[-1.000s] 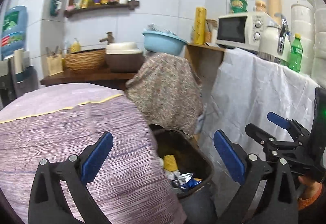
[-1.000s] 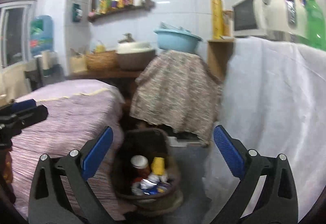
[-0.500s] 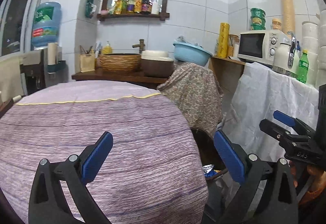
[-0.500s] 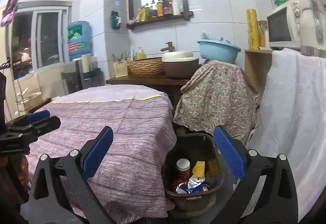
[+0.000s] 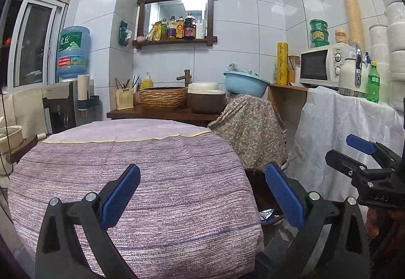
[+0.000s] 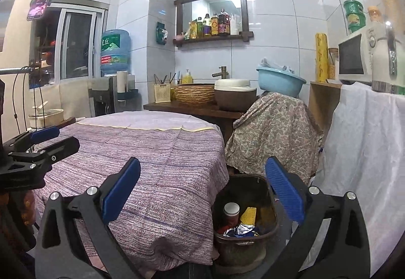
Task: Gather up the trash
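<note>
I read the task as near done: both my left gripper (image 5: 202,192) and right gripper (image 6: 202,192) are spread apart and empty, the table (image 6: 152,152) at frame centre shows no litter, and trash (image 6: 239,229) sits in the bin (image 6: 270,228), lower right.

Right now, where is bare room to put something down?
The purple tablecloth is bare from its yellow-trimmed far edge to both open claws. The wooden counter is crowded with basket and pot. The trash bin already holds rubbish.

Brown bin (image 6: 243,241) (trash inside) beside table (image 6: 157,157)
</note>
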Demonstrator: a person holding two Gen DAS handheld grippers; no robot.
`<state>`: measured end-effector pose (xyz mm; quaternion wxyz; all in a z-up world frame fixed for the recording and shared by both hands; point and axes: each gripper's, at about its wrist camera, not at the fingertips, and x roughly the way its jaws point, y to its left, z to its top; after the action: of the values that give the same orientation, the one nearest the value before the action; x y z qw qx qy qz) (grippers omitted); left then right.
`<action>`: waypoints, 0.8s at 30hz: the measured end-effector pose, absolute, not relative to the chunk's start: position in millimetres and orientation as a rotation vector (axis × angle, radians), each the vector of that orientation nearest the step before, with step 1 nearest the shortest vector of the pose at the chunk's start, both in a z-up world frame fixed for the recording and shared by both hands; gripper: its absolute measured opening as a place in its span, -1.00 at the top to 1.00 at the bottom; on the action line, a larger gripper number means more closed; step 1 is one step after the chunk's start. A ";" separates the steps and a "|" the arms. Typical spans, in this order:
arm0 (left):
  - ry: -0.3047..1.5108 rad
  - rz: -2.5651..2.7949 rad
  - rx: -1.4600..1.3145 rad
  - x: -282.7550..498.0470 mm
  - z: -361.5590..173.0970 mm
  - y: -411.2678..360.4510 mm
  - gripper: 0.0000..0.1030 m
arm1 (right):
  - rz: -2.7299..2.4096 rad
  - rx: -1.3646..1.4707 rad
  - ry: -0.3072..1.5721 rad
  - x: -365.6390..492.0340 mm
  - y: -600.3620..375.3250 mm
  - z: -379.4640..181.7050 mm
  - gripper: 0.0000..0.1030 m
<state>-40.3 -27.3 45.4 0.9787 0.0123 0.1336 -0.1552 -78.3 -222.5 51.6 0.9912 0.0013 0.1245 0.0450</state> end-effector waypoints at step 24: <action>0.270 -0.288 0.054 -43.3 44.9 -34.2 -0.91 | 0.074 0.007 0.250 -85.4 -225.1 55.1 -0.89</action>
<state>-43.3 -34.2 44.9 0.9802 0.0267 0.1342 -0.1432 -85.4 -225.1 55.1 0.9915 0.0034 0.1248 0.0370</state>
